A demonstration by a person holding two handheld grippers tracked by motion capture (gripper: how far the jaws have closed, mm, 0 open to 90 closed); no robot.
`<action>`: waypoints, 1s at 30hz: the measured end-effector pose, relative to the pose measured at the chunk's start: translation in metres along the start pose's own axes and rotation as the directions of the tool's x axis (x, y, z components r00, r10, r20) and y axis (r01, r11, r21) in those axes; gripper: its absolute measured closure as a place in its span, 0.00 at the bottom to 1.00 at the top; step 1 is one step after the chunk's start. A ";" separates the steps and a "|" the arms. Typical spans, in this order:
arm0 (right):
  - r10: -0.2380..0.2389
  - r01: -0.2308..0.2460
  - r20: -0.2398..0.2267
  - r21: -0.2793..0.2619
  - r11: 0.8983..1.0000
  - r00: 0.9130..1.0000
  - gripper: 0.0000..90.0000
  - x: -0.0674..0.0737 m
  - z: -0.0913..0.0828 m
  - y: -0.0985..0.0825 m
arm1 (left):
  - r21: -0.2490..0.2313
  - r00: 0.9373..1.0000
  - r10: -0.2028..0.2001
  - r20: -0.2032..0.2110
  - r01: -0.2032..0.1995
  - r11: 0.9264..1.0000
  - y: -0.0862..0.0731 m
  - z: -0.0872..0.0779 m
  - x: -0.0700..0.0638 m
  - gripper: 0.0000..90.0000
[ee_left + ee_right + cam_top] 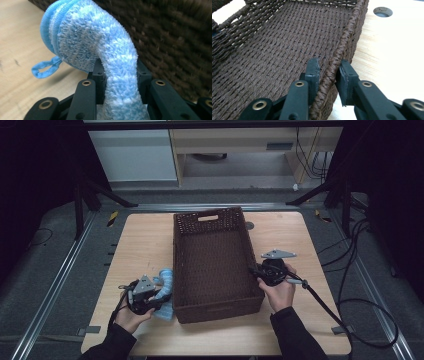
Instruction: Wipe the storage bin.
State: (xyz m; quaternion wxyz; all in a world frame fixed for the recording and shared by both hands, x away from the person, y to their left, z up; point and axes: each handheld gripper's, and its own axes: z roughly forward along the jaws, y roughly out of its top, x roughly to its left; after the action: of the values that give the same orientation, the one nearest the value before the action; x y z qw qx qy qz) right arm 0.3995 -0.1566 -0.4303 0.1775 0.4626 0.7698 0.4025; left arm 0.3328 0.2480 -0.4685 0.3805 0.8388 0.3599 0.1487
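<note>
A fluffy light-blue cloth (166, 285) with a small hanging loop lies on the table against the left outer wall of a dark brown wicker basket (215, 220). My left gripper (159, 304) is shut on a fold of this cloth (100, 37), which rises between the jaws; the left gripper (120, 72) sits right beside the basket wall (175, 37). At the basket's right side, my right gripper (255, 272) straddles the braided rim (352, 25), one jaw inside and one outside. The right gripper (329, 67) is shut on that rim. The basket holds nothing.
The light wooden table (145, 240) has bare room left and right of the basket. A round hole (249, 225) lies by the basket's far right corner, also in the right gripper view (383, 11). Black cables (360, 285) trail off the table's right side.
</note>
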 end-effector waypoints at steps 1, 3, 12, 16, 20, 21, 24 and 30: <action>0.004 -0.004 0.001 -0.002 1.000 1.000 0.82 0.000 0.001 0.000 | 0.005 1.000 0.001 0.000 -0.001 1.000 -0.001 0.002 0.000 0.76; 0.011 -0.011 0.004 -0.005 1.000 1.000 0.82 -0.001 0.002 0.002 | 0.011 1.000 0.002 -0.002 -0.002 1.000 -0.001 0.004 0.000 0.76; 0.053 -0.053 0.000 -0.023 0.998 0.999 0.82 -0.011 0.014 0.009 | -0.079 1.000 0.000 -0.013 -0.001 0.997 0.016 -0.015 0.002 0.76; 0.035 -0.034 0.013 -0.012 0.999 0.999 0.82 -0.010 0.015 0.011 | -0.136 1.000 0.008 -0.026 -0.011 0.991 0.027 -0.031 0.000 0.76; 0.035 -0.035 0.012 -0.012 0.999 0.999 0.82 -0.010 0.015 0.011 | -0.124 1.000 0.017 -0.025 -0.020 0.992 0.022 -0.030 -0.003 0.76; 0.036 -0.036 0.012 -0.011 0.999 0.999 0.82 -0.010 0.015 0.012 | -0.108 1.000 0.017 -0.017 -0.019 0.994 0.019 -0.027 -0.004 0.76; 0.030 -0.030 0.015 -0.009 1.000 0.999 0.81 -0.010 0.015 0.012 | -0.056 1.000 0.017 0.004 -0.017 0.998 0.007 -0.016 -0.008 0.76; 0.023 -0.022 0.038 -0.010 1.000 0.999 0.70 -0.010 0.012 0.012 | 0.015 1.000 0.012 0.015 -0.012 1.000 -0.009 -0.005 -0.015 0.76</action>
State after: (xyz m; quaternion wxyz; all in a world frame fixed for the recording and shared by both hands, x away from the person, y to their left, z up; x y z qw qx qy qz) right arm 0.4191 -0.1564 -0.4295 0.1898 0.4779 0.7590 0.3994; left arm 0.3159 0.2437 -0.4716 0.3760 0.8449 0.3530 0.1419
